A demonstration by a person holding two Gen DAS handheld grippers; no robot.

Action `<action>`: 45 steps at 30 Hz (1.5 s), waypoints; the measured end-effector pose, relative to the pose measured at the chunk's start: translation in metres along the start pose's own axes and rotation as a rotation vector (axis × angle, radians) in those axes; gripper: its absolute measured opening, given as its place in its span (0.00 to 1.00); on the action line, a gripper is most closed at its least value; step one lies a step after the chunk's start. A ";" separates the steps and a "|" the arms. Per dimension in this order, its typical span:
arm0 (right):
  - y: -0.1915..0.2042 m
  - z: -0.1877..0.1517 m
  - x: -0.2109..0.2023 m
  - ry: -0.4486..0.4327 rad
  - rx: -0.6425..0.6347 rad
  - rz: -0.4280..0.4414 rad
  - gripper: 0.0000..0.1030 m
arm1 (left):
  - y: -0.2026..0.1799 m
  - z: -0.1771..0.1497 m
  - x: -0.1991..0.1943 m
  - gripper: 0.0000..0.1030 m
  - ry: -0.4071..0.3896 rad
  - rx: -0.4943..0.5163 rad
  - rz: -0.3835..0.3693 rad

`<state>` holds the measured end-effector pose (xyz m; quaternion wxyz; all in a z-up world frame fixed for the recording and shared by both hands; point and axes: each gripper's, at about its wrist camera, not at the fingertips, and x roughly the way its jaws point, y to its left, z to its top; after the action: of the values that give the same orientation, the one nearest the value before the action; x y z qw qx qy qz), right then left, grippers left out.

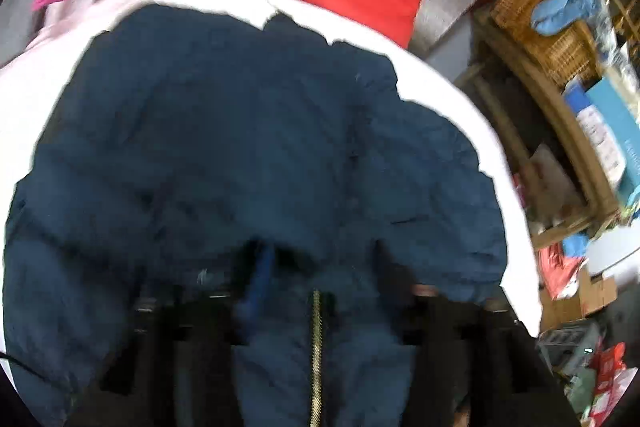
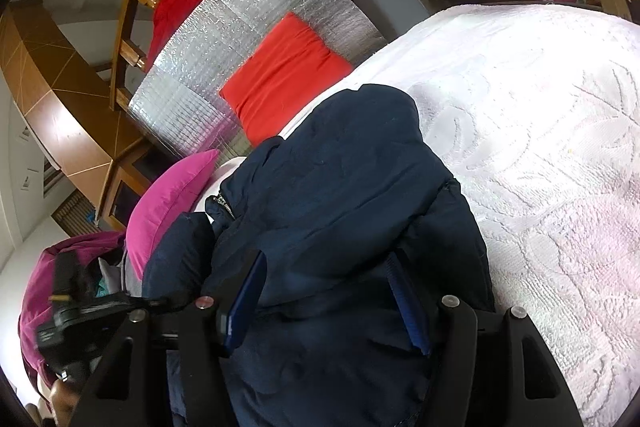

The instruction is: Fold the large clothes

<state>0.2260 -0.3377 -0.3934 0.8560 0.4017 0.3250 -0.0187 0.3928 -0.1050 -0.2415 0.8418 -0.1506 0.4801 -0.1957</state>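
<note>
Right wrist view, navy jacket [image 2: 340,187] under spread fingers [image 2: 408,299]

Both tools pointed steeply down over the navy jacket [image 2: 328,195]: left tool [image 1: 320,267] spread apart, right tool [image 2: 326,303] likewise, fabric bulging between its fingers.

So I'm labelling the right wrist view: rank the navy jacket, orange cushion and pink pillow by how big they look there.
Largest to smallest, as they look:
1. navy jacket, though it lies nearest the camera
2. orange cushion
3. pink pillow, partly hidden behind the jacket, so its rank against the cushion is unsure
</note>
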 end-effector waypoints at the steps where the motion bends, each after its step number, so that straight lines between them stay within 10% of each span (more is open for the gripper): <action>1: 0.000 0.000 0.000 0.000 0.001 -0.001 0.65 | 0.000 -0.008 -0.016 0.72 -0.060 -0.014 0.012; 5: 0.000 0.001 0.001 0.002 0.000 -0.007 0.65 | 0.005 -0.033 -0.057 0.73 -0.223 -0.073 0.005; 10: 0.001 0.001 0.003 0.010 -0.009 -0.024 0.65 | 0.051 -0.042 -0.095 0.73 -0.398 -0.176 0.206; 17: 0.016 0.001 0.008 0.041 -0.069 -0.119 0.65 | 0.160 -0.028 -0.110 0.73 -0.318 -0.473 0.389; 31: 0.247 -0.042 0.059 0.210 -0.949 -0.013 0.80 | 0.194 -0.015 -0.098 0.73 -0.277 -0.591 0.330; 38: 0.277 -0.087 0.128 0.297 -1.251 -0.162 0.80 | 0.198 -0.010 -0.101 0.73 -0.291 -0.605 0.346; 45: 0.252 -0.046 0.144 0.250 -0.890 -0.202 0.28 | 0.197 -0.006 -0.098 0.73 -0.289 -0.605 0.338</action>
<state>0.3882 -0.1018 -0.3266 0.8932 -0.0387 0.4393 0.0878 0.3782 0.1146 -0.2581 0.8387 -0.3371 0.4105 0.1199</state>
